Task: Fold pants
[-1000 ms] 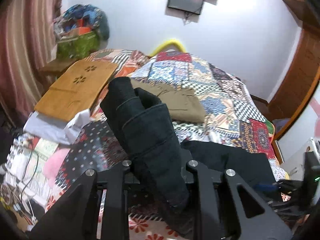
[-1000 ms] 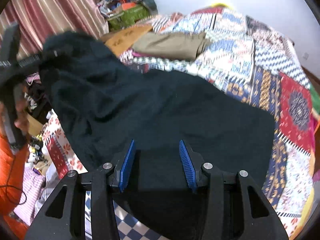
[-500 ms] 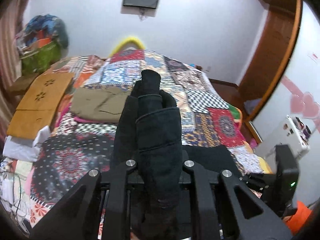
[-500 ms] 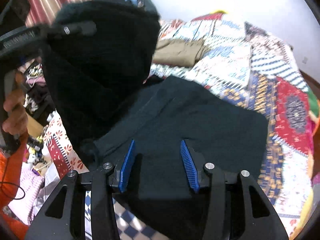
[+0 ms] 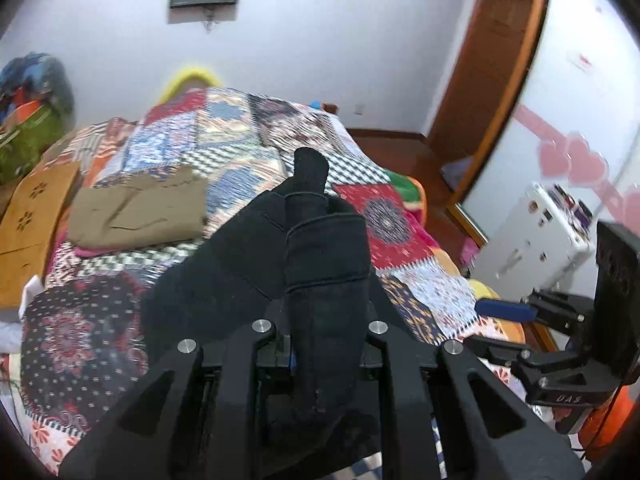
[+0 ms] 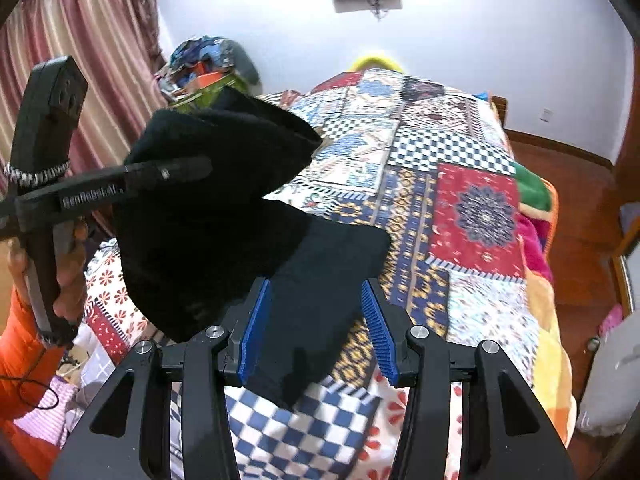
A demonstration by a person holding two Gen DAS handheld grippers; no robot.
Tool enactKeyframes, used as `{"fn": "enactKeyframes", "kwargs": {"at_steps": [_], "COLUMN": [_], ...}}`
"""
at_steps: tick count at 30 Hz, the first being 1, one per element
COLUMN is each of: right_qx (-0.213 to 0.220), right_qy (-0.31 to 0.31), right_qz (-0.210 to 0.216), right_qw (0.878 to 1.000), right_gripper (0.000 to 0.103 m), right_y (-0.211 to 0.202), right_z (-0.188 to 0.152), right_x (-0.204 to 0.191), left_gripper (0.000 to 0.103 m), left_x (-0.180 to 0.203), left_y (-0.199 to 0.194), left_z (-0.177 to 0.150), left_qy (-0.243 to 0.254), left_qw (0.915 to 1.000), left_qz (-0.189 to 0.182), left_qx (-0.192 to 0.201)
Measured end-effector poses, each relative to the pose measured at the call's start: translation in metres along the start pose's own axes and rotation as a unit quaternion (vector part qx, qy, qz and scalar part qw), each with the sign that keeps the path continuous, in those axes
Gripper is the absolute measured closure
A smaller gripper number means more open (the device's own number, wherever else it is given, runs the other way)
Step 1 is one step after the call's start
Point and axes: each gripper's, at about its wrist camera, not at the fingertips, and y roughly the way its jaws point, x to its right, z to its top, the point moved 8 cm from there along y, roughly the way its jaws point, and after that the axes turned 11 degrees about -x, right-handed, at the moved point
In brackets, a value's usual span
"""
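Note:
The black pants (image 5: 256, 268) lie on the patchwork bed. My left gripper (image 5: 320, 344) is shut on a bunched fold of them and holds it up above the rest. In the right wrist view the lifted bunch of the pants (image 6: 208, 208) hangs from the left gripper (image 6: 176, 170) at the left. My right gripper (image 6: 316, 328) is open, its blue pads (image 6: 256, 328) on either side of the flat lower part of the pants without pinching it. It also shows at the right of the left wrist view (image 5: 504, 310).
Folded olive-brown pants (image 5: 136, 208) lie further up the bed. A wooden lap board (image 5: 28, 208) rests at the bed's left side. A pile of bags (image 6: 208, 64) stands in the far left corner. A white device (image 5: 532, 236) and a wooden door frame (image 5: 492, 60) are at right.
My left gripper has carried the bunched pants fold up and to the right, over the lower part. The flat part of the pants now covers less of the bed. My right gripper stays open.

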Motion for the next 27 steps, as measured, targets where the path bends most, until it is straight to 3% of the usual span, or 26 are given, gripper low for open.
{"fn": "enactKeyframes", "kwargs": {"at_steps": [10, 19, 21, 24, 27], "right_qx": [0.008, -0.006, -0.005, -0.001, 0.002], "right_qy": [0.030, 0.040, 0.042, 0.041, 0.040], "right_qz": [-0.004, 0.007, 0.009, 0.010, 0.011], "right_qw": [1.000, 0.999, 0.999, 0.999, 0.999], "right_gripper": [0.058, 0.058, 0.058, 0.058, 0.058], "right_y": [-0.010, -0.003, -0.004, -0.005, -0.008], "right_z": [-0.015, -0.030, -0.030, -0.029, -0.028], "right_x": [0.021, 0.021, 0.020, 0.019, 0.016], "left_gripper": [0.089, 0.087, 0.075, 0.055, 0.054], "left_x": [0.056, 0.061, 0.062, 0.067, 0.072], "left_y": [0.057, 0.072, 0.070, 0.064, 0.057], "left_z": [-0.043, -0.064, -0.064, -0.063, -0.061], "left_qy": [0.061, 0.089, 0.088, 0.073, 0.079], "left_qw": [0.9953, 0.9906, 0.9907, 0.9913, 0.9918], "left_qz": [-0.013, 0.014, 0.010, -0.027, -0.028], "left_qx": [-0.074, -0.103, -0.104, -0.106, -0.096]}}
